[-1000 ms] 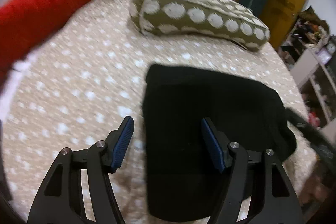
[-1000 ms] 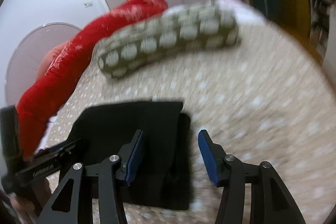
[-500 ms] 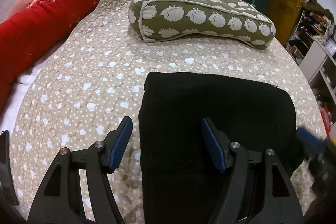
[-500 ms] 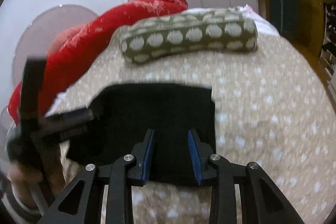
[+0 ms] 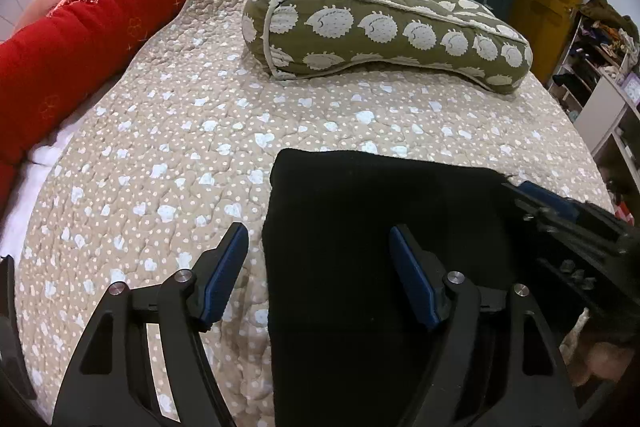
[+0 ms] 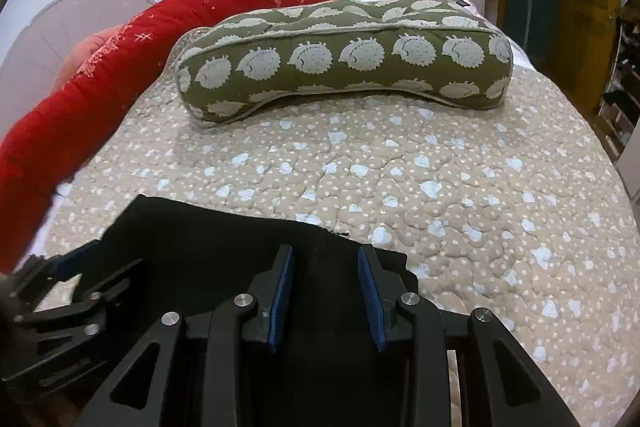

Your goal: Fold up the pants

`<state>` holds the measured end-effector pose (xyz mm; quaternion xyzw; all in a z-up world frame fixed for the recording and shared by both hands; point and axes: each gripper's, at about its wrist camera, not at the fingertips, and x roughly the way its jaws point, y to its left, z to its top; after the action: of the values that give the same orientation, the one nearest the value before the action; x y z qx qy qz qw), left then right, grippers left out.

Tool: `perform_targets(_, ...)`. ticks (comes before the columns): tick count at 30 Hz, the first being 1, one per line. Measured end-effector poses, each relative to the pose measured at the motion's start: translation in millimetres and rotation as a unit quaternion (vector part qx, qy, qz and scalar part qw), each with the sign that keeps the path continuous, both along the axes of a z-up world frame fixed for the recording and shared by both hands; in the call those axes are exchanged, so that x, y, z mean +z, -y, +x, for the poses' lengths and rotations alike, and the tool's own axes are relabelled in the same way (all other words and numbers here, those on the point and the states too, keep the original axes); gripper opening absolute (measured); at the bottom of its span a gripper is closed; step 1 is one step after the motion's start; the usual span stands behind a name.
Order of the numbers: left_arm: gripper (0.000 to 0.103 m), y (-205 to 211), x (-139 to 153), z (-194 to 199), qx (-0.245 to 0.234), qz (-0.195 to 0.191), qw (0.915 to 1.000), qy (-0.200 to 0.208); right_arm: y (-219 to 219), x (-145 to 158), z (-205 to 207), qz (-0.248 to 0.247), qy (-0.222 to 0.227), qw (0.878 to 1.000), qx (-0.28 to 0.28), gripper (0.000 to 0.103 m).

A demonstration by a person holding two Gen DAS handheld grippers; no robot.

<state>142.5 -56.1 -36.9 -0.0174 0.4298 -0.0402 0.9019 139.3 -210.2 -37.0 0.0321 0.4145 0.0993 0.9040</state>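
The black pants [image 5: 360, 227] lay in a folded, roughly rectangular stack on the quilt [image 5: 180, 147], on the near side of the green pillow [image 5: 380, 27] and well apart from it. The red blanket [image 5: 100, 19] ran along the quilt's far left edge.

The left gripper [image 5: 320, 263] hung spread wide and gripping nothing, one finger over bare quilt, the other over the stack's left portion. The right gripper [image 6: 325, 281] sat low over the stack's right end, its jaws drawn close with dark cloth between them; whether they actually pinched that cloth could not be told.

The fold looked well advanced, perhaps at a last fold or tidying stage. The next move probably called for the left gripper to catch the left edge so both ends could be lifted together toward the pillow, keeping the layers aligned.
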Motion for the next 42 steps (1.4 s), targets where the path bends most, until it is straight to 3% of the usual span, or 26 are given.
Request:
perform_targets(5, 0.074, -0.8, 3.0, -6.8, 0.001, 0.003, 1.0000, 0.001, 9.5, 25.9, -46.4, 0.019, 0.025, 0.999, 0.014, 0.032)
perform_targets(10, 0.074, 0.9, 0.3, -12.0, 0.003, 0.002, 1.0000, 0.003, 11.5, 2.9, -88.4, 0.007, 0.016, 1.000, 0.014, 0.033)
perform_targets(13, 0.074, 2.5, 1.5, -14.1, 0.008, 0.007, 0.9999, 0.006, 10.7, -4.0, -91.1, 0.002, 0.029, 1.000, 0.011, 0.033)
perform_targets(19, 0.074, 2.6, 11.7, -35.2, 0.010, 0.017, 0.9998, 0.007, 13.1, 25.8, -102.8, 0.017, 0.042, 0.999, -0.007, 0.035)
perform_targets(28, 0.074, 1.0, 27.3, -78.8, 0.021, 0.025, 0.9985, 0.043, 17.9, 33.9, -120.2, 0.018, 0.042, 0.997, -0.062, 0.041)
perform_targets(42, 0.074, 0.0, 51.1, -125.0, 0.022, 0.025, 0.9963, 0.079, 6.0, 51.1, -151.3, 0.010, 0.066, 0.996, -0.055, 0.044)
